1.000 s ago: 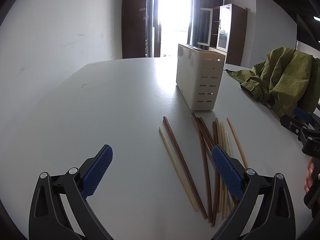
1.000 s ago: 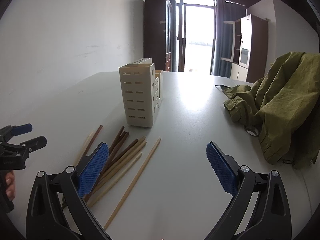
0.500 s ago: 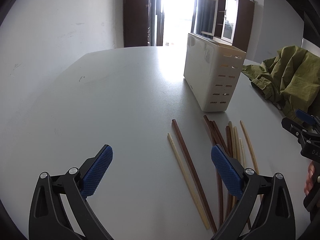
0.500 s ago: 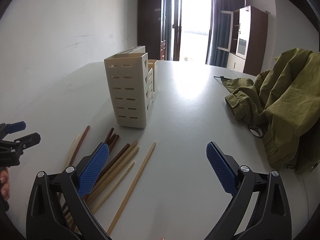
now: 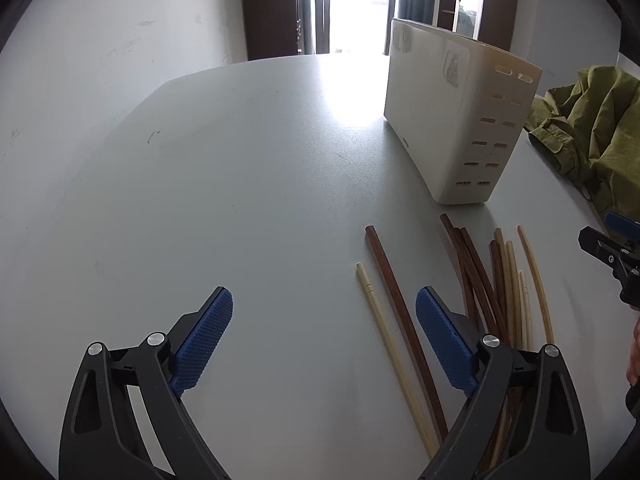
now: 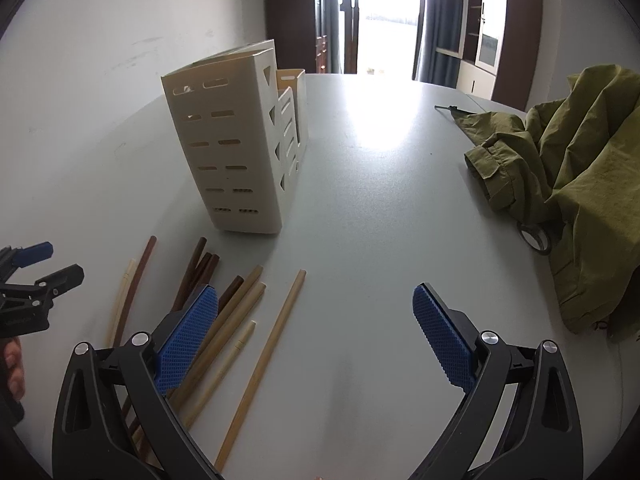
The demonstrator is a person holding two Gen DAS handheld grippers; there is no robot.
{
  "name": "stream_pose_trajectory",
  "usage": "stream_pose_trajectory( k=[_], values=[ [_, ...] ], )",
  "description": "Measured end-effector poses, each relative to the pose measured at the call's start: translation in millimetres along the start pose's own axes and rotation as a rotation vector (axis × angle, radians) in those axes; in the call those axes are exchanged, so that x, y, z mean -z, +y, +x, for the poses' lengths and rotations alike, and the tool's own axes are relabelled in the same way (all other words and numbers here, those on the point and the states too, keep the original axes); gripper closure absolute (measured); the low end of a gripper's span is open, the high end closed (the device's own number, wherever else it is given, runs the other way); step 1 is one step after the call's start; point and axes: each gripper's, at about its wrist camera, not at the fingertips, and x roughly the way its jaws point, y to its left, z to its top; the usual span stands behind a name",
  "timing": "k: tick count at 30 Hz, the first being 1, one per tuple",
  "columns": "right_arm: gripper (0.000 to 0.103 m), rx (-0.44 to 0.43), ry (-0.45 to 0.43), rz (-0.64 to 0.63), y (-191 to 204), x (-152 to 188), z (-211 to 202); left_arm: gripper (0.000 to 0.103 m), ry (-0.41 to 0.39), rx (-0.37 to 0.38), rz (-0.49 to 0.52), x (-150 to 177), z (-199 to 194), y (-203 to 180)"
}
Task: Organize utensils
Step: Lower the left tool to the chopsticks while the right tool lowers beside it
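A cream slotted utensil holder (image 5: 460, 120) stands upright on the white table (image 5: 240, 184); it also shows in the right wrist view (image 6: 236, 148). Several loose chopsticks lie in front of it: a dark brown one (image 5: 400, 320) beside a pale one (image 5: 390, 348), and a mixed pile (image 5: 504, 284). In the right wrist view the pile (image 6: 224, 320) and one separate light chopstick (image 6: 264, 360) lie at lower left. My left gripper (image 5: 324, 340) is open and empty, left of the chopsticks. My right gripper (image 6: 316, 336) is open and empty, right of the pile.
An olive green jacket (image 6: 568, 184) lies heaped on the table's right side, with a tape roll (image 6: 534, 236) at its edge. Each gripper shows at the edge of the other's view: the right one (image 5: 612, 248) and the left one (image 6: 36, 276).
Both grippers have moved forward toward the holder and chopsticks, which now look larger and nearer. Both stay open and empty.
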Motion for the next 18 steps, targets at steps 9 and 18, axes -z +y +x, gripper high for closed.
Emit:
stream_pose_trajectory(
  k=[9, 18],
  values=[
    [0.004, -0.018, 0.099, 0.037, -6.6, -9.0, 28.4, 0.025, 0.112, 0.007, -0.032, -19.2, 32.2, 3.6],
    [0.006, -0.012, 0.176, 0.028, -6.9, -18.8, 51.9, 0.037, 0.216, 0.011, -0.017, -27.1, 56.7, -4.4]
  ],
)
